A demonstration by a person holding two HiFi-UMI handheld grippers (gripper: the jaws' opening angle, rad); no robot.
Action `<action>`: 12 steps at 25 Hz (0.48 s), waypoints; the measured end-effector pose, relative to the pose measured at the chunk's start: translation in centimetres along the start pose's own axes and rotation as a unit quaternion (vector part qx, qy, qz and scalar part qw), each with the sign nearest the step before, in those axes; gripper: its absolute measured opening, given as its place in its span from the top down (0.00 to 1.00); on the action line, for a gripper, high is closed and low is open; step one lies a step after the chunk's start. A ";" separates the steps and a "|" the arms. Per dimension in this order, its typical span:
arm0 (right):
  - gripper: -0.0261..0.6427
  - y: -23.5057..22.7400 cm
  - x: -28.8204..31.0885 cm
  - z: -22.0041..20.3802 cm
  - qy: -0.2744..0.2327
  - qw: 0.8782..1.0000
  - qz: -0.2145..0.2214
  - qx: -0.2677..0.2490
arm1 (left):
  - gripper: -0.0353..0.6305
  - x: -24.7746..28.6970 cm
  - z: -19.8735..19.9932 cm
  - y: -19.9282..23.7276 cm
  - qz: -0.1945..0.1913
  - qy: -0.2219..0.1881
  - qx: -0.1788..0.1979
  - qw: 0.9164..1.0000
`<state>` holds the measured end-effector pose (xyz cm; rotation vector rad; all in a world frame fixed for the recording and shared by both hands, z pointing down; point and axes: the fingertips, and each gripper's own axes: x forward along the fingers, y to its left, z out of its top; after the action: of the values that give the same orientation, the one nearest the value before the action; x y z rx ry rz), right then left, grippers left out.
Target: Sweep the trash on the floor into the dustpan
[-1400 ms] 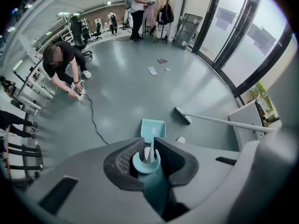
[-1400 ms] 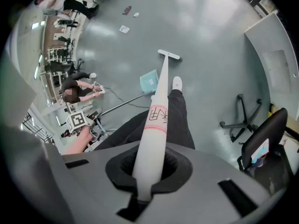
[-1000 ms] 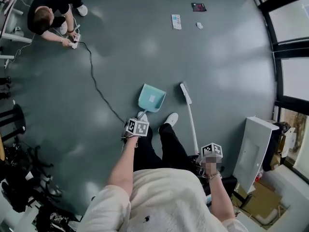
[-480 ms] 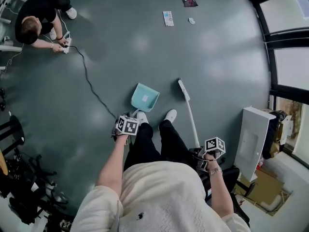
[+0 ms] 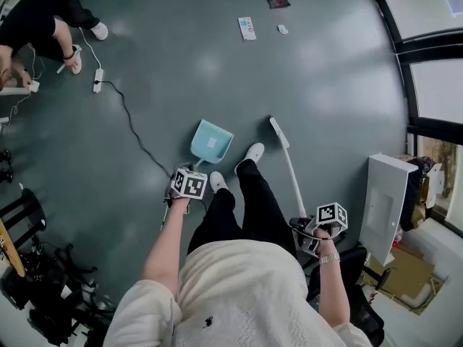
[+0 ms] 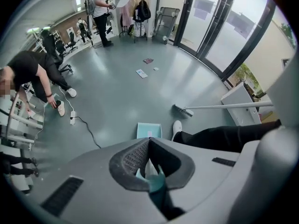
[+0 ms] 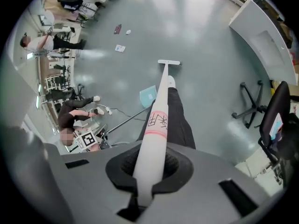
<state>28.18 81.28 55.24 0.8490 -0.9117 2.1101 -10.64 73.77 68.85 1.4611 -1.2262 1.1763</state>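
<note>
- The trash (image 5: 247, 28) lies on the grey floor (image 5: 325, 85) at the top centre of the head view. It is a pale printed paper, a dark wrapper (image 5: 277, 1) above and to its right, and a small white scrap (image 5: 283, 29) beside the paper.
- The teal dustpan (image 5: 211, 142) is at the centre of the frame, well apart from the trash. Its open mouth points toward the upper left, and I cannot tell whether it rests on the floor.
- The left claw (image 6: 148, 169) is closed tight on the dustpan's teal handle, with the pan (image 6: 149, 130) straight ahead of it.
- The broom (image 5: 288, 166) stands right of the dustpan, with its head down near the floor and its white handle running to the lower right.
- The right claw (image 7: 149, 171) is clamped around that white handle, which bears a red-edged label.
- The person's two white shoes (image 5: 254, 152) stand between the dustpan and the broom head.
- A black cable (image 5: 137, 139) runs from the left claw's side up to a power strip (image 5: 98, 80) at the upper left, near another person (image 5: 43, 20).
- A white cabinet (image 5: 383, 208) stands at the right edge.
</note>
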 end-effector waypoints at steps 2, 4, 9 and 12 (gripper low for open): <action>0.93 1.8 -1.1 1.3 -0.001 1.000 0.017 -0.004 | 0.94 0.1 2.9 0.7 0.000 0.000 -0.005 1.000; 0.93 3.4 -2.4 3.4 -0.004 1.000 0.022 -0.012 | 0.94 0.1 6.3 1.5 0.001 -0.002 -0.008 1.000; 0.93 7.1 -6.1 11.4 0.003 0.999 0.008 -0.049 | 0.93 1.0 16.5 3.0 0.011 -0.006 -0.020 1.000; 0.93 11.1 -9.1 16.3 0.003 0.998 0.039 -0.053 | 0.94 1.1 23.3 3.9 0.016 -0.013 -0.028 0.999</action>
<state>29.37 59.66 53.26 0.7638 -1.0596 2.1089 -11.47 50.33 65.99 1.4239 -1.2953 1.1376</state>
